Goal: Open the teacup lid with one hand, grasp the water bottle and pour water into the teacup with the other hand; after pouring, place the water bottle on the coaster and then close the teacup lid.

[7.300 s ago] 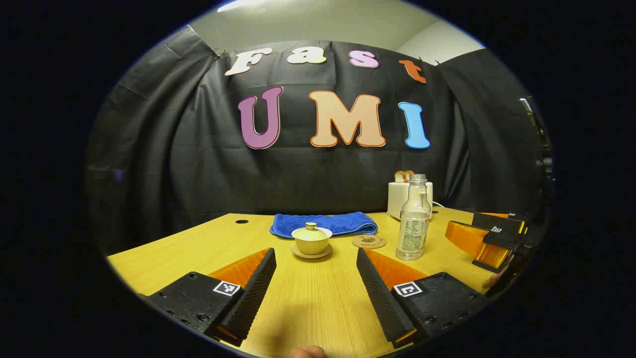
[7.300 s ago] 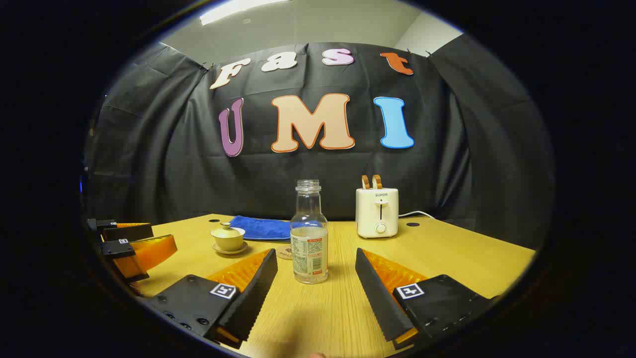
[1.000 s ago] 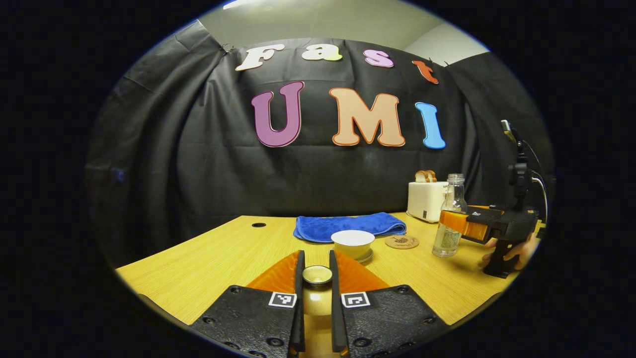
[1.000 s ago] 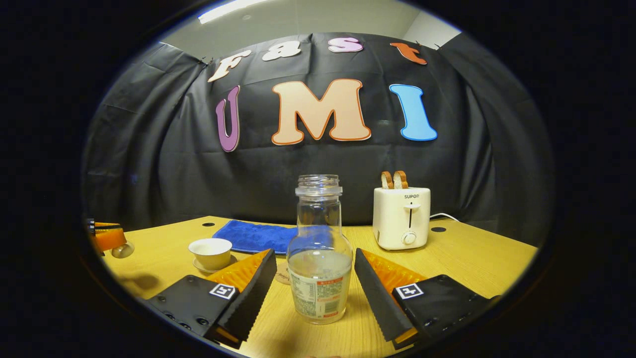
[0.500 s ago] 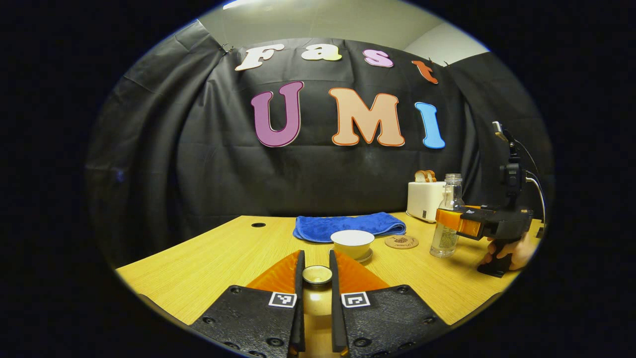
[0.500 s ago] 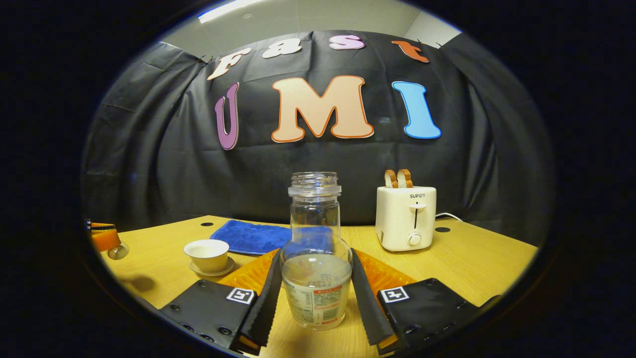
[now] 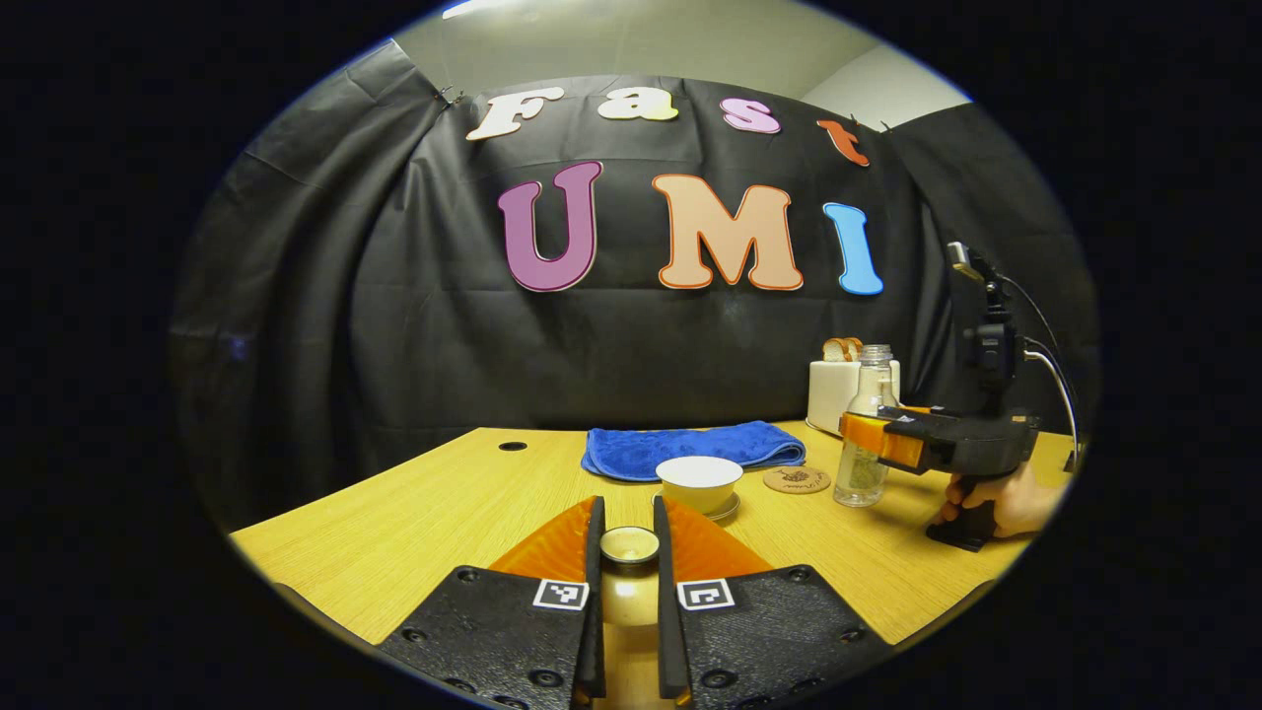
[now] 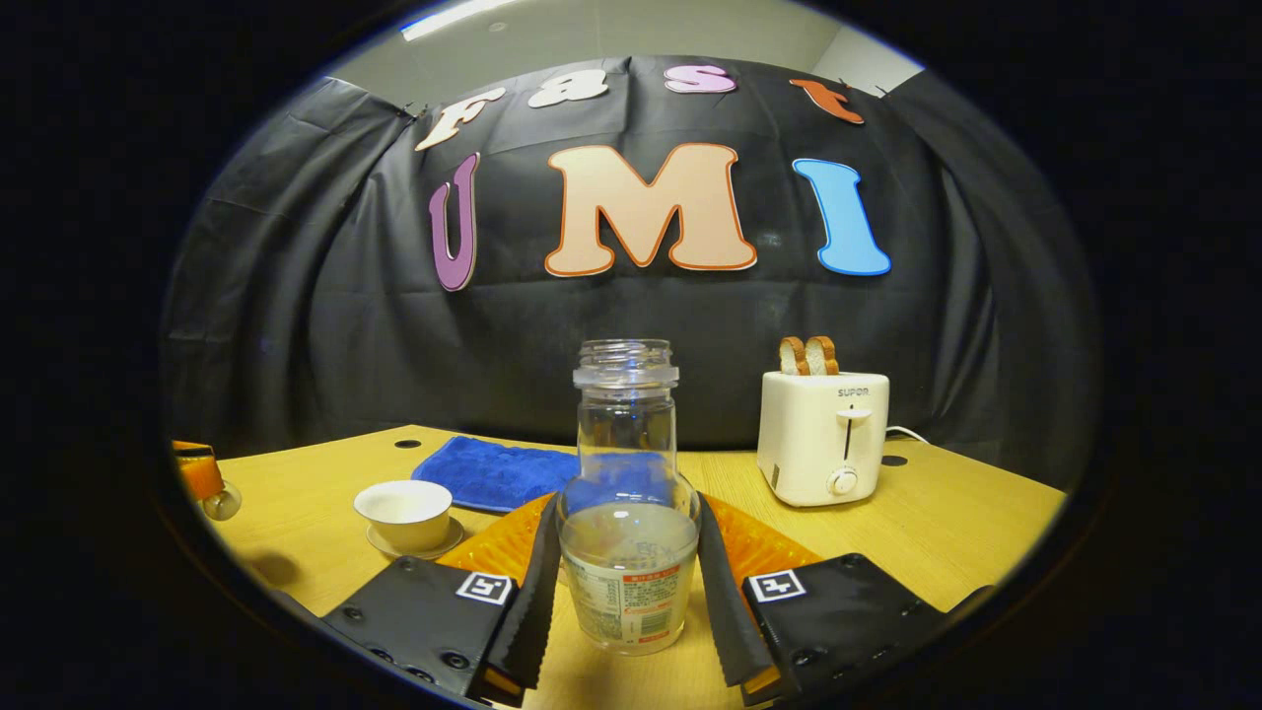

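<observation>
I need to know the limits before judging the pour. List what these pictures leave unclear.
- Teacup contents: both gripper views look from low, so the rim hides them.
- Lid body: left gripper view, the fingers cover it below the knob.
- Water bottle base: right gripper view, too close to tell whether it touches the table.

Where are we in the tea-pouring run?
Done: the lid is off, shut in the left gripper, and the teacup sits open on its saucer. In hand: the right gripper is shut on the water bottle, upright and not yet tilted. Left: pour into the teacup, set the water bottle on the coaster, put the lid back on.
</observation>
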### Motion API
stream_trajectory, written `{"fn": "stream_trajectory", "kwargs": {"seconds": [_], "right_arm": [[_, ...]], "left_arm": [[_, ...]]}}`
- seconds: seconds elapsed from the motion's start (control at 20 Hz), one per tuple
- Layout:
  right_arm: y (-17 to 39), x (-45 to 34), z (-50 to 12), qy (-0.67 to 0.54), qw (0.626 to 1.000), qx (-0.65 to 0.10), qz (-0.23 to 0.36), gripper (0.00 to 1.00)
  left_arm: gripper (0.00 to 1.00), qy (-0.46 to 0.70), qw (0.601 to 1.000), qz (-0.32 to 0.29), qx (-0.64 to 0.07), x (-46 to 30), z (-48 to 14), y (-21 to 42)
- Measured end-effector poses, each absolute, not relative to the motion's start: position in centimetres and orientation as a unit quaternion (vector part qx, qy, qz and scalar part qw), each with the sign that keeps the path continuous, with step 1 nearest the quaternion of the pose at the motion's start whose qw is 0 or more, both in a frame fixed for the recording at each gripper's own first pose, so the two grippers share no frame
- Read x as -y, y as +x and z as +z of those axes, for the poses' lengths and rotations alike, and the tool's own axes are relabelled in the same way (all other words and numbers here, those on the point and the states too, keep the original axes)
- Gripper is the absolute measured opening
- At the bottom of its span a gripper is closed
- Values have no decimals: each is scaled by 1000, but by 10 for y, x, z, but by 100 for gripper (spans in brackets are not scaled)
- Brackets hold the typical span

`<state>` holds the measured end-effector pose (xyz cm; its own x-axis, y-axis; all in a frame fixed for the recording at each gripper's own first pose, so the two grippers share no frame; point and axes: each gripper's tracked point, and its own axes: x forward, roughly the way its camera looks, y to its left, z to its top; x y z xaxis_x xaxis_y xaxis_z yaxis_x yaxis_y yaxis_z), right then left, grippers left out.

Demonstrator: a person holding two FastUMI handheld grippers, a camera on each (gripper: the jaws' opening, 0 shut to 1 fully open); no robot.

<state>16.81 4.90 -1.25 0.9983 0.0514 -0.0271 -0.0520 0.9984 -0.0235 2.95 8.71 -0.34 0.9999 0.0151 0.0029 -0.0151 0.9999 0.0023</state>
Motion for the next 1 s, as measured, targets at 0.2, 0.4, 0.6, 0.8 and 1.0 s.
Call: {"fn": "stream_trajectory", "kwargs": {"seconds": [0.2, 0.4, 0.6, 0.8, 1.0], "right_arm": [[178, -71, -8, -67, 997, -3, 37, 72], [187, -100, -9, -166, 985, 9, 53, 71], [188, -135, -16, -302, 950, 26, 78, 71], [192, -152, -30, -388, 916, 18, 101, 71], [201, -152, -41, -446, 888, -14, 116, 71]], "left_arm": [[18, 1, 1000, 8, 2, -87, -4, 30], [18, 1, 1000, 8, 1, -87, -3, 29], [18, 1, 1000, 6, 2, -87, -4, 29], [18, 1, 1000, 4, 2, -86, -3, 28], [18, 0, 1000, 1, 1, -86, -4, 28]]}}
